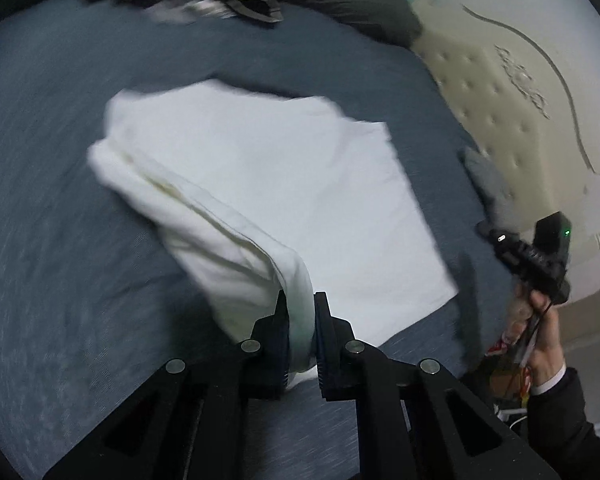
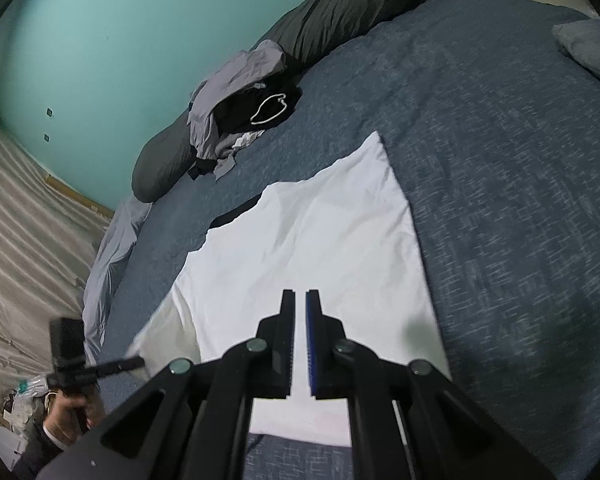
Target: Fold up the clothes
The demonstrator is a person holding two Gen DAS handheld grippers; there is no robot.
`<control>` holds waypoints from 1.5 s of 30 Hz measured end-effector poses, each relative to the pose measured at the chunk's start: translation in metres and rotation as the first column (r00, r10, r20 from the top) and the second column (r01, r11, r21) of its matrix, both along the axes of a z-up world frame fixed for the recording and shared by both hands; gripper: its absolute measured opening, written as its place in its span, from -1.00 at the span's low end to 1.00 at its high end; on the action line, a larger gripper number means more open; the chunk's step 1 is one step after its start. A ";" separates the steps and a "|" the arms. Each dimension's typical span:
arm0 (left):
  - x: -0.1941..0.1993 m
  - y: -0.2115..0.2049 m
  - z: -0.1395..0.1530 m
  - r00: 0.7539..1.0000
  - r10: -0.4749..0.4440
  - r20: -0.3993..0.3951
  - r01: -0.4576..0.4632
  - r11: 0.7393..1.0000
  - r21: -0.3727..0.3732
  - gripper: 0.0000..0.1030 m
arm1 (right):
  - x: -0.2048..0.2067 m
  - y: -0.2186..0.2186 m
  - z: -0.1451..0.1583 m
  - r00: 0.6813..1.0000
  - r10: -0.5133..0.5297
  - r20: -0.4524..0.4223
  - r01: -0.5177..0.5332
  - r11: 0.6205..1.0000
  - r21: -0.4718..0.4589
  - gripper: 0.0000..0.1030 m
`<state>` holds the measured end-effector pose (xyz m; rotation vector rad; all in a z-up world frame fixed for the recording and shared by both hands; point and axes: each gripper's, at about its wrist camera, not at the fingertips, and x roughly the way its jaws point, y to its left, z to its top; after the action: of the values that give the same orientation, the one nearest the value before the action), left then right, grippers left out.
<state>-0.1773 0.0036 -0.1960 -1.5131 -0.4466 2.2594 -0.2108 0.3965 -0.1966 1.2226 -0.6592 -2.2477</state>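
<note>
A white garment (image 1: 268, 184) lies spread on the blue bedspread (image 1: 40, 200), partly folded. The left gripper (image 1: 300, 312) is clamped on a bunched edge of it, lifting that side into a thick roll above the flat part. The right gripper (image 2: 300, 300) hangs over the near half of the cloth with its jaws almost together and nothing between them. Farther up the bed, a heap of grey and black clothes (image 2: 240, 120) rests against a long dark pillow (image 2: 340, 8) by the teal wall (image 2: 120, 40).
</note>
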 end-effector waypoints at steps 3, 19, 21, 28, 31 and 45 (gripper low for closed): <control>-0.023 0.052 0.022 0.997 -0.078 -0.029 0.078 0.997 -0.008 -0.79 | 0.001 0.015 0.006 1.000 -0.005 -0.007 0.005 1.000 -0.001 -0.91; -0.056 0.292 -0.061 0.921 -0.369 0.125 0.378 0.924 -0.058 -0.79 | 0.003 0.098 -0.007 0.997 -0.025 0.078 0.018 0.997 0.081 -0.88; -0.057 0.285 -0.054 0.927 -0.360 0.101 0.366 0.929 -0.056 -0.79 | 0.003 0.096 -0.015 0.995 -0.011 0.103 0.001 0.996 0.089 -0.85; -0.053 0.194 -0.032 0.970 -0.238 0.051 0.242 0.965 -0.105 -0.77 | -0.004 0.058 -0.023 0.989 0.091 0.119 -0.103 0.990 0.098 -0.38; -0.044 0.159 -0.037 0.978 -0.201 0.063 0.207 0.971 -0.122 -0.74 | -0.011 0.032 -0.026 0.979 0.149 0.140 -0.168 0.977 0.134 -0.23; -0.018 0.116 -0.092 0.978 -0.158 0.134 0.177 0.974 -0.144 -0.73 | -0.018 -0.050 -0.042 0.941 0.309 0.134 -0.337 0.864 0.373 -0.22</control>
<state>-0.1950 0.1195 -0.2884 -1.7038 -0.1700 2.1205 -0.2288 0.3461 -0.2389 1.4783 -0.0067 -2.1103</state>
